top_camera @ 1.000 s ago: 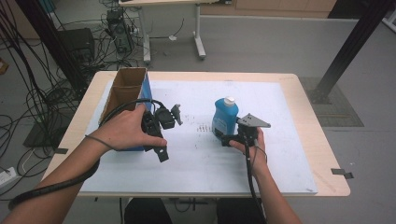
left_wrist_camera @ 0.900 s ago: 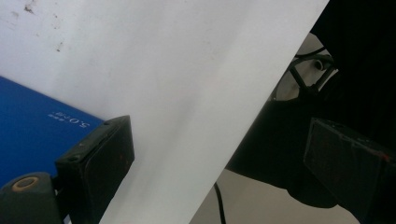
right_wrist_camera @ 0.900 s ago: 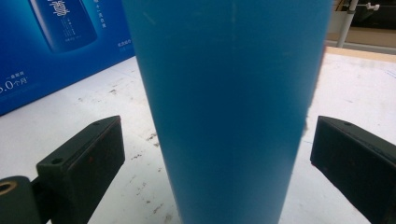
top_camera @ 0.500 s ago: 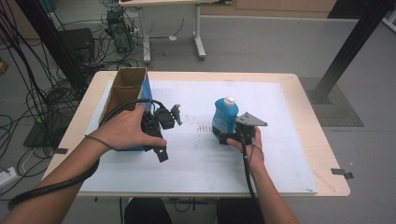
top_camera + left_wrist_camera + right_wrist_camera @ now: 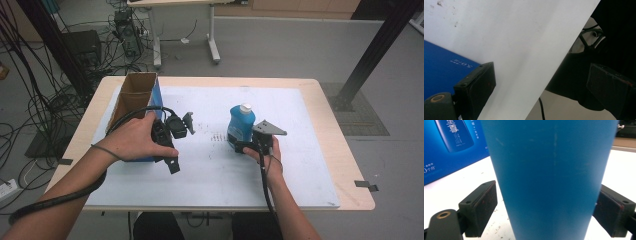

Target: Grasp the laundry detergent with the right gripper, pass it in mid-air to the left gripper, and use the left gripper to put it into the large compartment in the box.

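High view: we have a blue plastic bottle with a white cap [image 5: 242, 125] standing upright mid-worktop on the white sheet [image 5: 300, 150] that covers the light wooden worktop [image 5: 345, 155]. Our right claw [image 5: 245, 145] sits at the bottle's base, on the side nearest us. Right gripper view confirms: the bottle body [image 5: 549, 177] is between the jaws, and the jaws are spread. The left pad stands apart from the bottle with white sheet visible between; the right pad is at the bottle's edge, contact or not we cannot tell. So bracketed, not pinched.

Our left claw [image 5: 167, 145] is at the near right corner of the tall blue cardboard box with an open brown top [image 5: 137, 100], which stands at the left of the worktop. Left gripper view: jaws spread wide, nothing between them, blue box face [image 5: 444, 65] behind the left jaw. Looks parked or steadying the box; no grip on it.

Progress, our read: the likely job is bottle into box. Done so far: approach and alignment on the bottle. Left:
- close the right claw on the bottle
- lift, carry left to the box
- lower through the open top, release

Bottle is on the sheet, upright, well apart from the box. Early stage, grasp not yet made.
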Available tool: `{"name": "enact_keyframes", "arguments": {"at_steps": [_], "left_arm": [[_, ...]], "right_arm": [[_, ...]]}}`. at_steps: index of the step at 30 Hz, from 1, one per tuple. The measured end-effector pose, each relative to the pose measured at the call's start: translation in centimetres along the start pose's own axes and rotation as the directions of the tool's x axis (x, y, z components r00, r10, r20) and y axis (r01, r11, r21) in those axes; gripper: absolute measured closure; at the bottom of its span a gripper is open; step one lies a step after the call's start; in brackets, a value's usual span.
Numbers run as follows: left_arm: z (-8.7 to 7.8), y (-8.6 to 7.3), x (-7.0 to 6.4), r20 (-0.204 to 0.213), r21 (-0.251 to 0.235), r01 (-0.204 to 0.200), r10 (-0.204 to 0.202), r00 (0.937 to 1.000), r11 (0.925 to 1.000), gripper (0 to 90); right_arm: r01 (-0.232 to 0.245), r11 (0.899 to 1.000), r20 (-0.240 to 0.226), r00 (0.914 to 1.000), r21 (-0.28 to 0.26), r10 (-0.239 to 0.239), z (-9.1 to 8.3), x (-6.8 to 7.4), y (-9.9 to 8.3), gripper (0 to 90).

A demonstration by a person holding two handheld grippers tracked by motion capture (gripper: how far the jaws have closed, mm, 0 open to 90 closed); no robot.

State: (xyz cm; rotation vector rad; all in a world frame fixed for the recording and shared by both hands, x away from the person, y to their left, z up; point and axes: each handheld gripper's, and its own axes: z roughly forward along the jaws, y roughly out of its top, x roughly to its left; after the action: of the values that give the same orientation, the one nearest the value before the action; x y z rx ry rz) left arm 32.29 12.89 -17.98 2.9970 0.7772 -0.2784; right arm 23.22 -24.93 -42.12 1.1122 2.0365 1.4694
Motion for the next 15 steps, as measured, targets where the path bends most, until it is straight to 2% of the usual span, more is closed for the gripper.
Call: {"name": "enact_keyframes", "arguments": {"at_steps": [6, 15], "left_arm": [[-0.10, 0.00, -0.12, -0.007, -0.001, -0.010, 0.010, 0.9999, 0.9999, 8.9], [-0.21, -0.04, -0.19, -0.006, -0.001, -0.004, 0.004, 1.0000, 1.0000, 8.9]], "right_arm": [[0.002, 1.000, 0.003, 1.0000, -0.001, -0.002, -0.07, 0.04, -0.02, 17.9], [0.011, 1.000, 0.012, 0.9999, -0.007, -0.011, -0.04, 0.20, -0.05, 23.0]]}}
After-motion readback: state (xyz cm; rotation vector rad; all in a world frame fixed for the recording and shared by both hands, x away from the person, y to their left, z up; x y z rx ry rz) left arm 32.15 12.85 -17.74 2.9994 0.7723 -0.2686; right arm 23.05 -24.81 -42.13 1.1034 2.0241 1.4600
